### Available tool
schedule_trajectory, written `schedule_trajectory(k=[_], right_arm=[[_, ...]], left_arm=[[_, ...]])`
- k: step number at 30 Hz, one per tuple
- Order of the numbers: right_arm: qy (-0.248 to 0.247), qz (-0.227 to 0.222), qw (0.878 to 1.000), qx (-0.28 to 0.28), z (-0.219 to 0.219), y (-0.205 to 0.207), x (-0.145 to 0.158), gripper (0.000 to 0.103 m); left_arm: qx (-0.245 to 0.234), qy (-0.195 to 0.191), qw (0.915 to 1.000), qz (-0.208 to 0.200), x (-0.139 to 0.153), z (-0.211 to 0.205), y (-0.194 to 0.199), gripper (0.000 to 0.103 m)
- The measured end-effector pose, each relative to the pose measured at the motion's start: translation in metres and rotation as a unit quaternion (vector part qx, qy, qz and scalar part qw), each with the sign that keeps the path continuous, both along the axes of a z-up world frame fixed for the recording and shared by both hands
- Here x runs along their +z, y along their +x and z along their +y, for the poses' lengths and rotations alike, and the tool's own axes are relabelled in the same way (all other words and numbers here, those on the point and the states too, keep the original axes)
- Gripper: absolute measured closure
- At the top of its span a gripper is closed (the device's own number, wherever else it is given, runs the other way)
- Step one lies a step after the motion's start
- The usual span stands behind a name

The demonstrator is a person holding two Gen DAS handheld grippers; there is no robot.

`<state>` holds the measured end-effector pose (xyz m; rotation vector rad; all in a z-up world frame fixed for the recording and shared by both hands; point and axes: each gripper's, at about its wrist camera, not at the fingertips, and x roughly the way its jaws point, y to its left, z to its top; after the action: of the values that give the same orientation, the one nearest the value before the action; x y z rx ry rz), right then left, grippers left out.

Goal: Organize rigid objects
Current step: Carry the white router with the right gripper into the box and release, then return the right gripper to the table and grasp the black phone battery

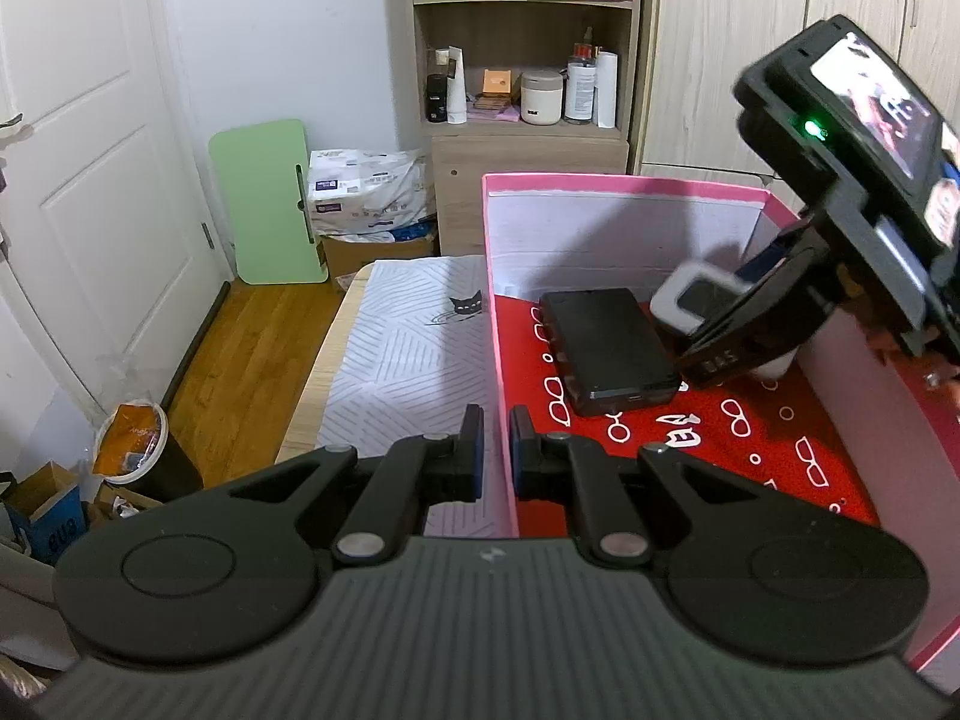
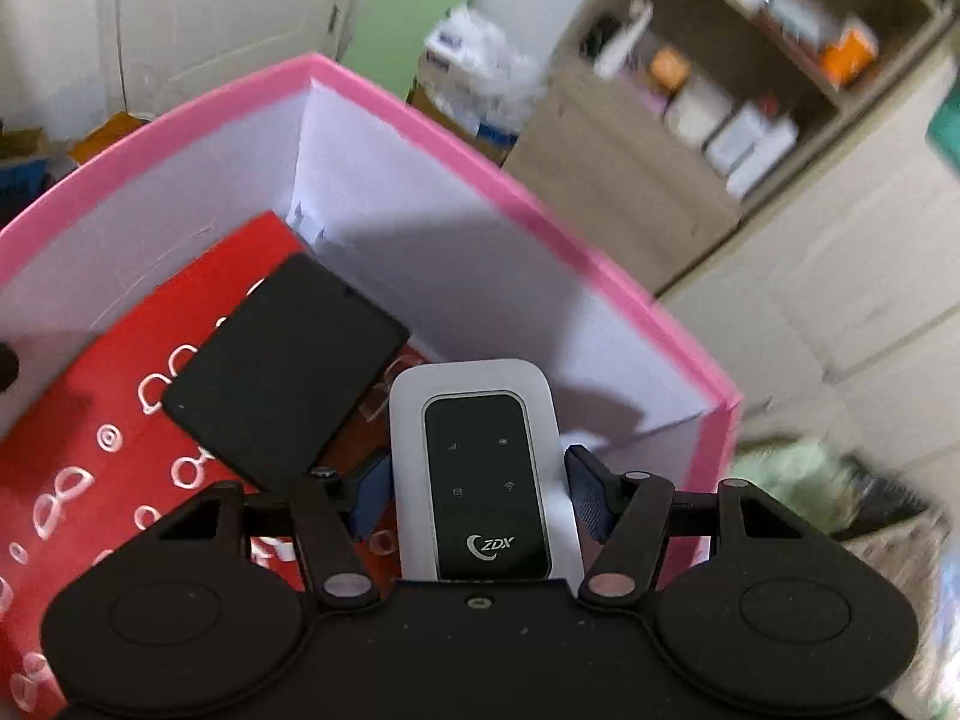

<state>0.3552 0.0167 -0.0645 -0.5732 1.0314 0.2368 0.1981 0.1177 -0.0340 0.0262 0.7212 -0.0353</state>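
The right gripper (image 2: 477, 495) is clamping the white router (image 2: 483, 468) over the pink box (image 2: 600, 252), beside the black device (image 2: 282, 372) for tidy packing. The left gripper (image 1: 495, 450) is pinching the box's near wall, steadying it.

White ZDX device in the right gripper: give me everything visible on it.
The white ZDX device is a rounded, glossy plastic slab with a black front panel bearing four faint icons and the logo. The right gripper clamps its long sides between blue pads. It hangs tilted inside the pink box, beside the black device.
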Motion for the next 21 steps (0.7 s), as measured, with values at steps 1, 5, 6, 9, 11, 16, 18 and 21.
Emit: schedule_trajectory(k=[1,5,6,9,11,16,18,21], right_arm=[[0.011,-0.003,1.000,-0.004,0.001,0.000,0.003,0.038],[0.118,0.067,0.990,-0.048,-0.006,0.008,0.011,0.040],[0.132,0.073,0.987,-0.050,-0.008,0.008,0.013,0.040],[0.147,0.046,0.987,-0.051,-0.013,0.001,0.028,0.039],[0.168,0.024,0.984,-0.045,-0.024,-0.012,0.043,0.039],[0.213,-0.030,0.976,-0.034,-0.067,-0.056,0.084,0.036],[0.214,-0.035,0.975,-0.045,-0.086,-0.067,0.090,0.036],[0.233,-0.041,0.969,-0.068,-0.117,-0.093,0.096,0.036]], left_arm=[[0.000,-0.003,1.0000,0.000,0.000,0.001,0.000,0.093],[0.001,-0.010,1.0000,0.000,0.001,0.001,0.000,0.093],[0.002,-0.009,1.0000,0.000,0.001,0.000,0.000,0.093],[0.002,-0.008,1.0000,0.000,0.001,-0.001,0.001,0.093],[0.001,-0.009,1.0000,0.000,0.001,-0.001,0.001,0.093],[0.000,-0.007,1.0000,-0.001,-0.001,0.000,0.000,0.093],[0.001,-0.010,1.0000,-0.001,-0.001,0.002,0.000,0.093],[0.002,-0.006,1.0000,-0.001,-0.001,0.001,-0.001,0.093]])
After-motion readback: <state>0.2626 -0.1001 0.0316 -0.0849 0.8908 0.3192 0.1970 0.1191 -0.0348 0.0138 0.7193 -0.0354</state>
